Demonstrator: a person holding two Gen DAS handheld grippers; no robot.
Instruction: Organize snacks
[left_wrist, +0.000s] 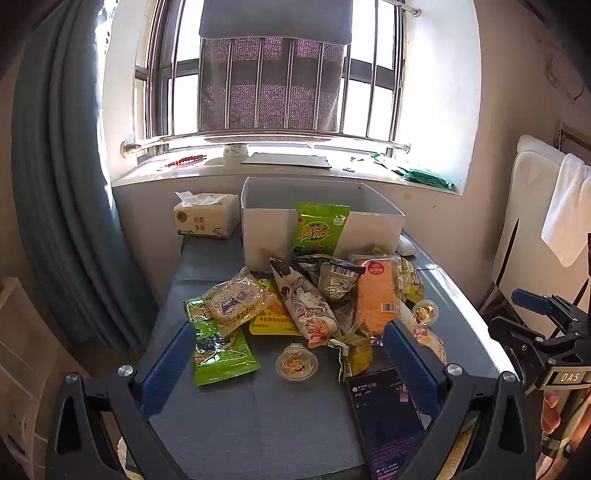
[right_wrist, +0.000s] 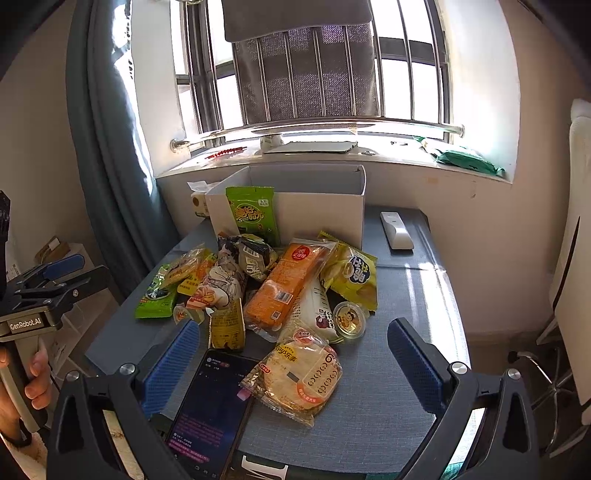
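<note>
Both grippers, left gripper (left_wrist: 290, 360) and right gripper (right_wrist: 293, 360), hover with fingers spread wide and empty above the blue worktop (left_wrist: 258, 417), where a snack pile (left_wrist: 314, 295) lies before an open white box (left_wrist: 321, 214).

Daylight is pouring in from the window (left_wrist: 273, 74) at twelve o'clock, blowing out its panes and glaring off the sill (right_wrist: 332, 151). The table (left_wrist: 258, 406) is sitting dimmer, with sun streaks falling at three o'clock. Fisheye distortion is bending the edges, and the corners are vignetting black.
</note>
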